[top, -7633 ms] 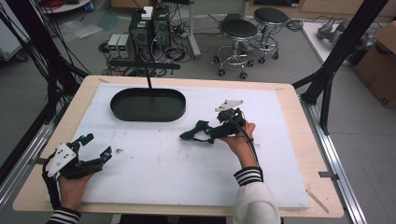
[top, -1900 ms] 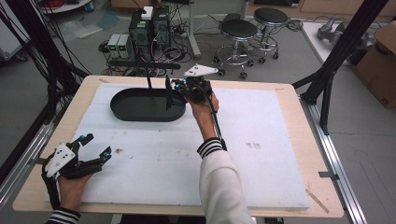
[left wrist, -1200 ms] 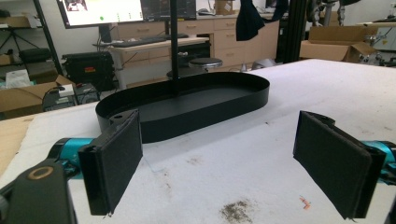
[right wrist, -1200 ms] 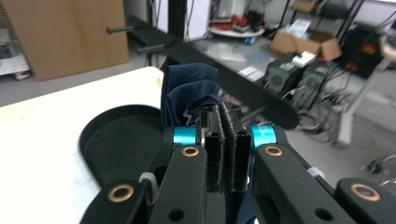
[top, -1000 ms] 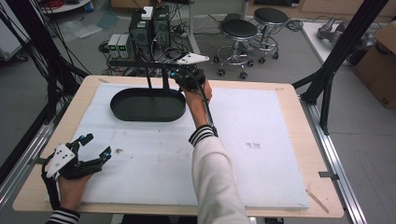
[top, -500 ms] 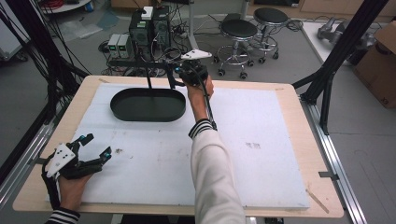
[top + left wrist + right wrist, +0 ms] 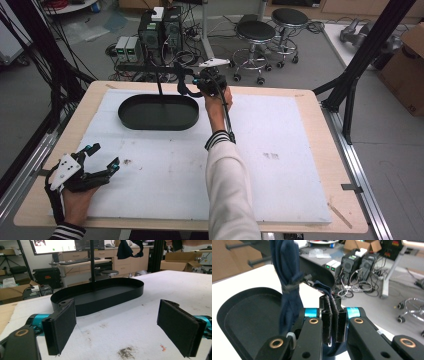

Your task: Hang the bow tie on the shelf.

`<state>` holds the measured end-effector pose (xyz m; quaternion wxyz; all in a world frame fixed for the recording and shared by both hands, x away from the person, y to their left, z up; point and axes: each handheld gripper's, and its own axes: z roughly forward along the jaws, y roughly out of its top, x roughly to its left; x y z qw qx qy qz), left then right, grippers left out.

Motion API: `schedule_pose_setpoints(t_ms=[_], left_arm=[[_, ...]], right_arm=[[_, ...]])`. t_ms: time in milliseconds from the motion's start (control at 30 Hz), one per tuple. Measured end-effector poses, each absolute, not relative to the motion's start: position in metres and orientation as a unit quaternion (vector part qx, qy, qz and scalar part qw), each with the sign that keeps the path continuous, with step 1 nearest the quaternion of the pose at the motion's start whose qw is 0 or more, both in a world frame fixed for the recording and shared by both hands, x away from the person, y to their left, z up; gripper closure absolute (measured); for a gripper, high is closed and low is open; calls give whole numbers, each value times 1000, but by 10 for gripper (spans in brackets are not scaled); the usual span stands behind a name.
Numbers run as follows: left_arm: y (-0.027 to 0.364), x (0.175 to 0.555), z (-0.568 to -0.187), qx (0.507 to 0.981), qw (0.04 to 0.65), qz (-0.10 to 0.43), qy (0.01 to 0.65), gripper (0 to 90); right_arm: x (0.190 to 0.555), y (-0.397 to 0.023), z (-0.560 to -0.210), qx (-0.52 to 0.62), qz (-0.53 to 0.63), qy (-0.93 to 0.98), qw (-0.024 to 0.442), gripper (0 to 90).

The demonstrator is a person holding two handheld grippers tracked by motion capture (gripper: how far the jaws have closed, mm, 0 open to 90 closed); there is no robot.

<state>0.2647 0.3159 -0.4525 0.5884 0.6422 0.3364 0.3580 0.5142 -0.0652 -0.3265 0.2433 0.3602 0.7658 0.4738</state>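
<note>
— Where was the dark blue cloth (image 7: 288, 282)?
— Pinched in the clenched right gripper (image 7: 333, 320), hanging above the black oval tray (image 7: 131, 117). The left gripper (image 7: 117, 325) rested spread wide, holding nothing

Black hand-held grippers, light sleeve, striped cuffs.
Left gripper (image 7: 100, 159): black frame, grey three-cornered plate on top, teal collars behind flat black pads (image 7: 61, 328), brass-coloured screw. Right gripper (image 7: 333, 320): same black build, blue collars, brass screws, white zip tie, black cable along forearm. Cream sleeve (image 7: 227, 190); cuffs banded dark and white.
</note>
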Motion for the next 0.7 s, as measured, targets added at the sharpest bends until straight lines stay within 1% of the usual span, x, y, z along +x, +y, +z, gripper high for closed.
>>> schedule_pose_setpoints(t_ms=[133,267,433,533,633,700], left_arm=[[316,265,-453,642,589,358,336,161],[316,265,-453,641,589,358,336,161],[316,264,-453,643,588,358,335,161],[316,264,-453,643,588,359,335,161],[316,264,-453,644,587,360,334,161],[316,264,-452,645,586,361,334,161]], right_arm=[[515,-65,-330,365,463,772,237,853],[518,-64,-336,371,458,779,215,847],[517,-65,-338,371,454,782,212,810],[513,-66,-341,363,455,779,231,784],[512,-69,-345,366,453,780,228,766],[512,-75,-350,374,452,780,219,725]])
